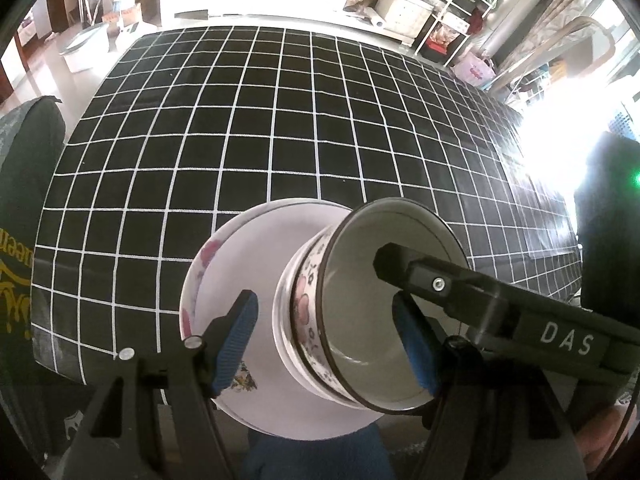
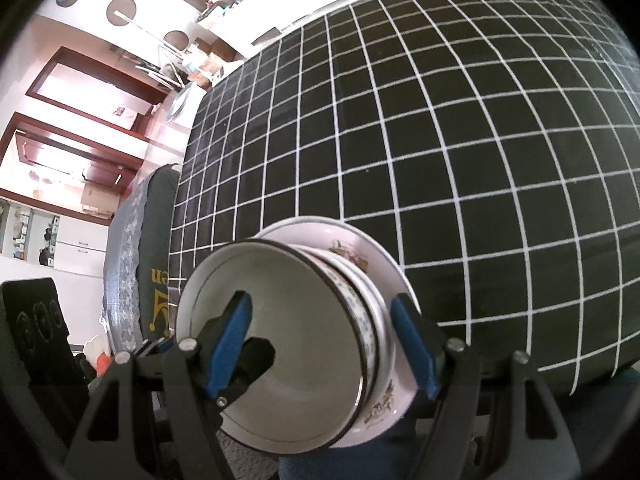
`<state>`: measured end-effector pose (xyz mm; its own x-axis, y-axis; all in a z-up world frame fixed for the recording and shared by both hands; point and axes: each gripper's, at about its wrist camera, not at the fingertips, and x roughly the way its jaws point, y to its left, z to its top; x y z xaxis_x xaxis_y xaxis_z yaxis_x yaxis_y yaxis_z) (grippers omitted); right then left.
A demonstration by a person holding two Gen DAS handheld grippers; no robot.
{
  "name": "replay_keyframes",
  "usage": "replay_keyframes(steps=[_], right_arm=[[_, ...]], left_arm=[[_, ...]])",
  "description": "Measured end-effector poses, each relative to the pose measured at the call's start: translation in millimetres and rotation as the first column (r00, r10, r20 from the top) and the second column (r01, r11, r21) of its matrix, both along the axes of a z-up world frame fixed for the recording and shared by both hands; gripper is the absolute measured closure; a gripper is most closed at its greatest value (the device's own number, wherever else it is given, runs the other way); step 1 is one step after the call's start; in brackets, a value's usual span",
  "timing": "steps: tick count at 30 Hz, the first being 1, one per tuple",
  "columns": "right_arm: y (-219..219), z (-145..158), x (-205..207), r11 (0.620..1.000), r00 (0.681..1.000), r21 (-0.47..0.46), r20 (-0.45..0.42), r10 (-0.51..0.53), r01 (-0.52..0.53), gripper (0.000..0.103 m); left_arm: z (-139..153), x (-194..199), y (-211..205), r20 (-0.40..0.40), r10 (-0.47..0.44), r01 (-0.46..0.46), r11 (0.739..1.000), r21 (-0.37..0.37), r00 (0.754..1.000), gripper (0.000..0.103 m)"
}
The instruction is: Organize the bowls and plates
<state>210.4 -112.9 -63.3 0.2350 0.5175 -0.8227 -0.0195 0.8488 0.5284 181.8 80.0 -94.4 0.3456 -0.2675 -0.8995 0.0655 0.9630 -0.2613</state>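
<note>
In the left wrist view, a stack of bowls [image 1: 360, 320] is seen standing on a floral plate [image 1: 224, 280] near the front edge of the bench [image 1: 280, 120], which is covered by a black cloth with a white grid. The left tongs [image 1: 326, 344] are held wide, their blue pads straddling the bowl stack without touching it; the plate lies beneath and just beyond them. The right tongs [image 1: 384, 264] are seen reaching in from the right, one finger tip inside the top bowl. In the right wrist view, the right tongs [image 2: 320, 344] are likewise spread wide, one pad inside the top bowl [image 2: 280, 320] and the other outside its wall, over the plate rim [image 2: 400, 280]; no squeeze is visible. If the top bowl is to be lifted, the wall should probably be pinched squarely and raised straight up, so the nested bowls are not dragged along. A dark cushion [image 2: 156, 240] lies left of the bench, and the stack's closeness to the edge is judged the chief hazard.
</note>
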Motion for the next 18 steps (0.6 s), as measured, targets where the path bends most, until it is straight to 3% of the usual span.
replay_keyframes(steps=[7, 18], right_arm=[[4, 16, -2, 1.000, 0.998, 0.003, 0.056, 0.005, -0.005, 0.027], [-3, 21, -6, 0.999, 0.998, 0.038, 0.066, -0.007, 0.004, 0.027]], left_arm=[[8, -4, -3, 0.017, -0.008, 0.007, 1.000, 0.015, 1.000, 0.036], [22, -14, -3, 0.041, 0.013, -0.014, 1.000, 0.028, 0.999, 0.036]])
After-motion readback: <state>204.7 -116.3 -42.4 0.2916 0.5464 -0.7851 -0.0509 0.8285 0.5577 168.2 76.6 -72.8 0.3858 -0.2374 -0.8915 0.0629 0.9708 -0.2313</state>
